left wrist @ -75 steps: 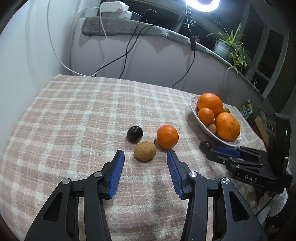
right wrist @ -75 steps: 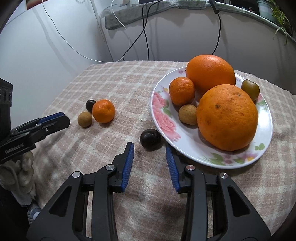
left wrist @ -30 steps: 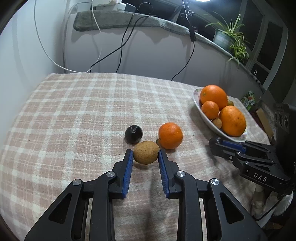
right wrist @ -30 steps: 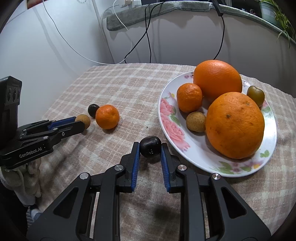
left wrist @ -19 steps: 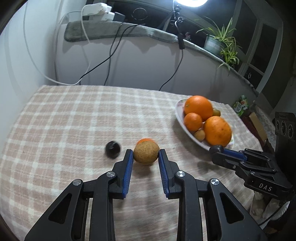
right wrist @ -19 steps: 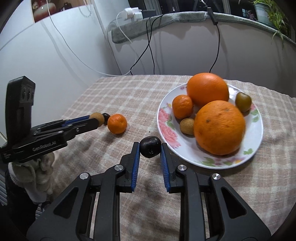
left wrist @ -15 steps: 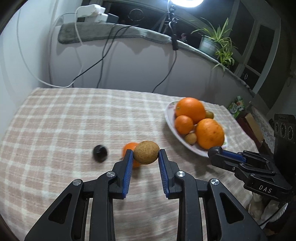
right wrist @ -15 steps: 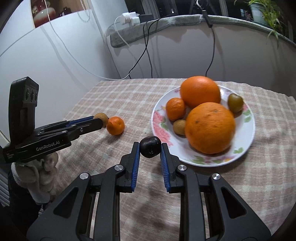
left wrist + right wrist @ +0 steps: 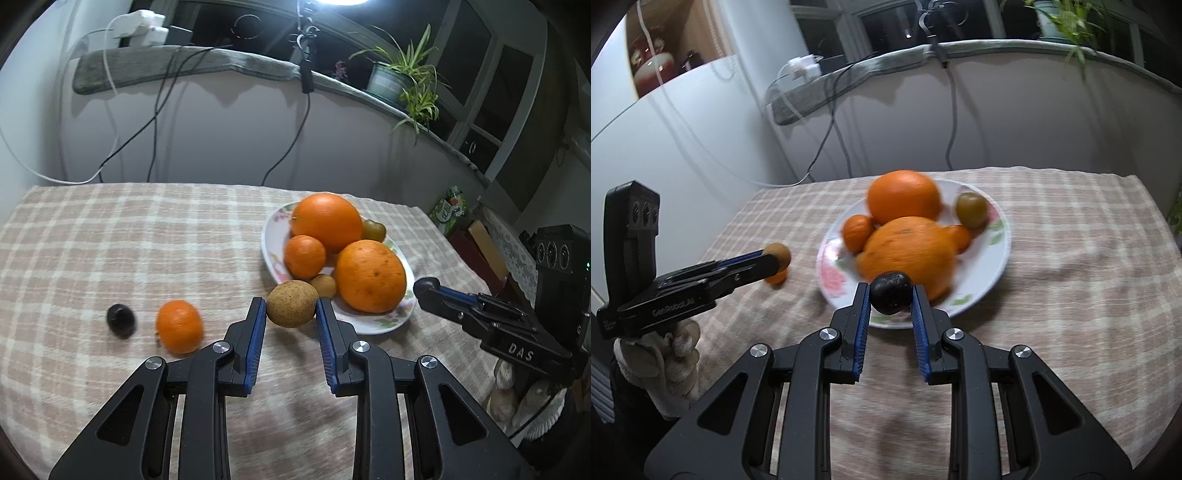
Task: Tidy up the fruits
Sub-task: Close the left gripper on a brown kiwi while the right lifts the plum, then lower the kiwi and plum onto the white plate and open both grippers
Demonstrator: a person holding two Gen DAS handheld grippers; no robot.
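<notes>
Seen from 2 wrist cameras: left black two-finger gripper with blue pads [image 9: 291, 317] clamped on a round, brown, rough-skinned fruit [image 9: 292, 303], held clear above the pink-and-cream checked tablecloth [image 9: 110, 236] and just in front of the white, flower-printed plate [image 9: 373, 325]. Right black two-finger gripper with blue pads [image 9: 890, 301] pinched on a small, dark, near-black round fruit [image 9: 891, 292], raised over the near rim of the same plate. Heaped on the plate: 2 large oranges, the rear one [image 9: 327, 221] and the nearer one [image 9: 370, 276], plus a small mandarin [image 9: 305, 256], a small brown fruit [image 9: 324, 285] and a greenish-brown one [image 9: 373, 230]. Lying on the cloth, well apart from the plate: a loose small mandarin [image 9: 179, 326] and, just beside it, a second small dark fruit [image 9: 120, 319]. Visible at the left edge of the right view: a hand in a pale knitted glove [image 9: 657, 362] under the left tool. Behind the table: dark cables [image 9: 162, 103] trailing down a pale wall and a potted green plant [image 9: 402, 79] on the ledge.
</notes>
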